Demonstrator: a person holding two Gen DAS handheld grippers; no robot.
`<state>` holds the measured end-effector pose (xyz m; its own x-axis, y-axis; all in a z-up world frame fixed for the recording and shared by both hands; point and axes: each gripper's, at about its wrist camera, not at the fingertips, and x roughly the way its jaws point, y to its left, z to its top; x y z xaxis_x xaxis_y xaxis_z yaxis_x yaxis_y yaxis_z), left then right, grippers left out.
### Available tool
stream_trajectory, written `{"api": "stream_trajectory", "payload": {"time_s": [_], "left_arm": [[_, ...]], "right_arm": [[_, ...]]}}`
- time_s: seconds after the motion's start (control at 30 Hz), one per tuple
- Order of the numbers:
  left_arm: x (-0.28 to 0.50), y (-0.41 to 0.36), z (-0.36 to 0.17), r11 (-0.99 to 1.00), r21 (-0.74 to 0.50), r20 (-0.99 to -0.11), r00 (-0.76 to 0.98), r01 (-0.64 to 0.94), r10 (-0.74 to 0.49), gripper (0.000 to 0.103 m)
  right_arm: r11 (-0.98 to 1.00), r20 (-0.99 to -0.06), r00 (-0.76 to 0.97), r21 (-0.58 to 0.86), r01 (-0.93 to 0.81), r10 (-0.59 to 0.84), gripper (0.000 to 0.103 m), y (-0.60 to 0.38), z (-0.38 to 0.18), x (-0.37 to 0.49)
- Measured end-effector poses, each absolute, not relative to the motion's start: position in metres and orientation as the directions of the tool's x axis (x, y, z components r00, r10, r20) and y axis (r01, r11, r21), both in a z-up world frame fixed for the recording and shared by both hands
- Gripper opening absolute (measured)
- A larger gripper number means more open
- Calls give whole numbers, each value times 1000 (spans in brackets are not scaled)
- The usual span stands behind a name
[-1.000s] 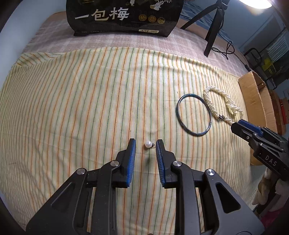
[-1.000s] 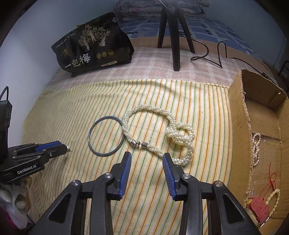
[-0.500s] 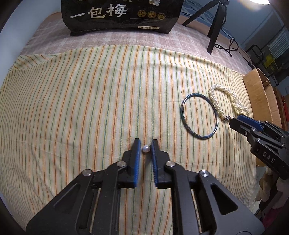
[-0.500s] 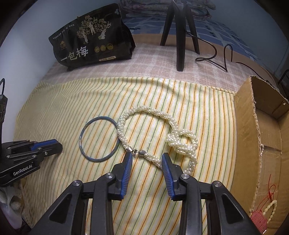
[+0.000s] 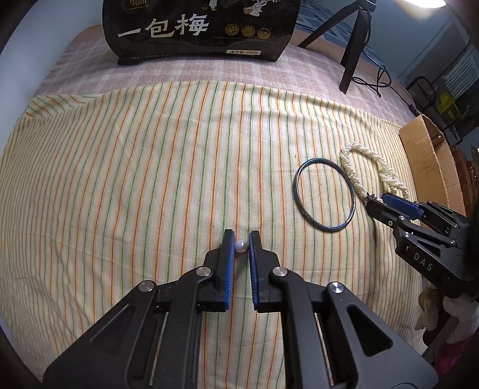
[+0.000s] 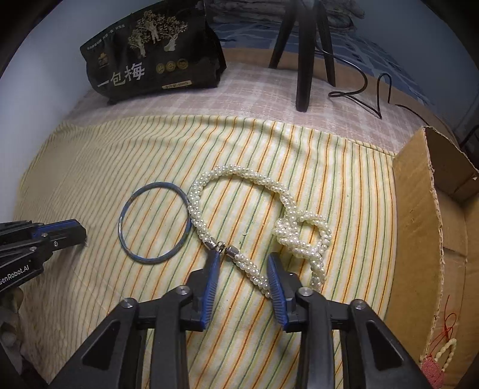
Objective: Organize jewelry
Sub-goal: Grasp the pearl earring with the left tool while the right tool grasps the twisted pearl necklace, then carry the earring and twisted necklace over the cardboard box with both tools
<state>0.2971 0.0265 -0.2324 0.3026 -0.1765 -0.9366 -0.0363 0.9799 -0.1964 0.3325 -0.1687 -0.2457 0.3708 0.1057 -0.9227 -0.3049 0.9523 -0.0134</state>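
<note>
My left gripper (image 5: pixel 240 239) is shut on a small white pearl bead (image 5: pixel 241 246), pinched between its blue pads just above the striped cloth (image 5: pixel 149 179). My right gripper (image 6: pixel 244 257) is open and low over the cloth. Its fingers straddle the clasp end of a white pearl necklace (image 6: pixel 287 221), which also shows in the left wrist view (image 5: pixel 374 170). A blue bangle (image 6: pixel 155 222) lies left of the necklace, also seen in the left wrist view (image 5: pixel 324 195).
An open cardboard box (image 6: pixel 419 209) stands at the right, with more jewelry (image 6: pixel 440 356) inside. A black snack bag (image 5: pixel 197 27) and a black tripod (image 6: pixel 302 54) with a cable stand at the back.
My left gripper closed on the pearl bead. My right gripper moved forward and down until its open fingers straddle the necklace's clasp end.
</note>
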Motion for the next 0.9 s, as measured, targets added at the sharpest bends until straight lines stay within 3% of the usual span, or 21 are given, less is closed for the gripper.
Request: {"api": "stream_trajectory", "payload": {"time_s": [0.07,0.13,0.9], "left_arm": [[297,26,-232,981,-193,-936,306,-35,-173,8],[296,27,-231,980,-194,-935,310,-36,-174,7],[271,12,-146,949,-315,-845,453,8,-284,7]], "right_arm": [[952,-922,373,-19,-307,102,10,-168,-245,331],[951,-921,374,-10,-308,112,6,-169,-244,331],[950,-773,566,152,-273,287,5,-197,-132,294]]}}
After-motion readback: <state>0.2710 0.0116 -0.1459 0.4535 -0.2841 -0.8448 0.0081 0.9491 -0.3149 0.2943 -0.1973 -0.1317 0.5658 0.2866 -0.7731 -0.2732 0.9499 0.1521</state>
